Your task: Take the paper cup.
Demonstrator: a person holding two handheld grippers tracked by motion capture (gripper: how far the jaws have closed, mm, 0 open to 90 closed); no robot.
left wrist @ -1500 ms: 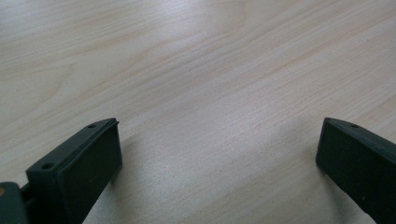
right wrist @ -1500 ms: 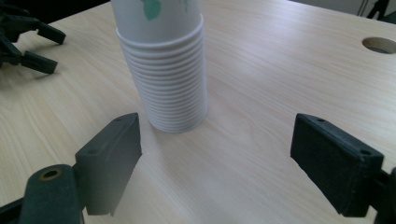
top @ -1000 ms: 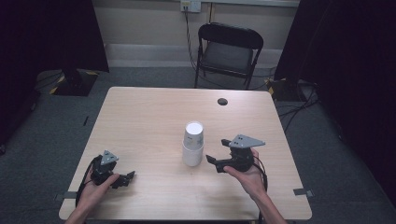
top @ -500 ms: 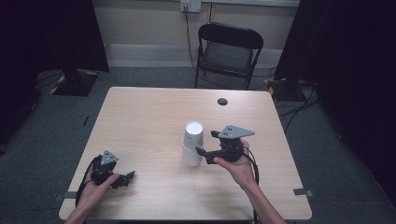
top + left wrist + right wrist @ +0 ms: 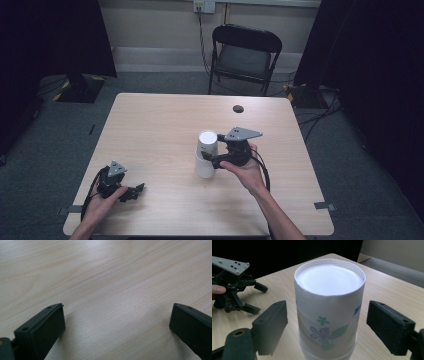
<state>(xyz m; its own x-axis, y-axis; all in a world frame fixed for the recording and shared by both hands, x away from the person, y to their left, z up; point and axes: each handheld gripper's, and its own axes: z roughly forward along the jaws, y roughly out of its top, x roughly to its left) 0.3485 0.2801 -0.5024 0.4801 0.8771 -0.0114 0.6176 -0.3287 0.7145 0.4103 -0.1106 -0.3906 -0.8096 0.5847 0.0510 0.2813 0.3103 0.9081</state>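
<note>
A stack of upside-down white paper cups point(image 5: 205, 161) with a flower print stands at the middle of the wooden table point(image 5: 150, 125). My right gripper point(image 5: 213, 149) reaches in from the right, one jaw on either side of the top cup point(image 5: 329, 285). Its jaws have just been closing, and a small gap still shows between each pad and the cup wall, so the right gripper point(image 5: 327, 315) is open. My left gripper point(image 5: 132, 192) lies at the table's front left, open with only bare wood between its jaws point(image 5: 117, 317). It also appears in the right gripper view point(image 5: 259, 298).
A small dark round object point(image 5: 238, 108) lies near the far edge of the table. A black folding chair point(image 5: 245, 50) stands behind the table. Cables run across the floor at the right.
My right gripper has moved left and slightly up to the cup stack, and its jaws now straddle the top cup and stand narrower. The left gripper has stayed put.
</note>
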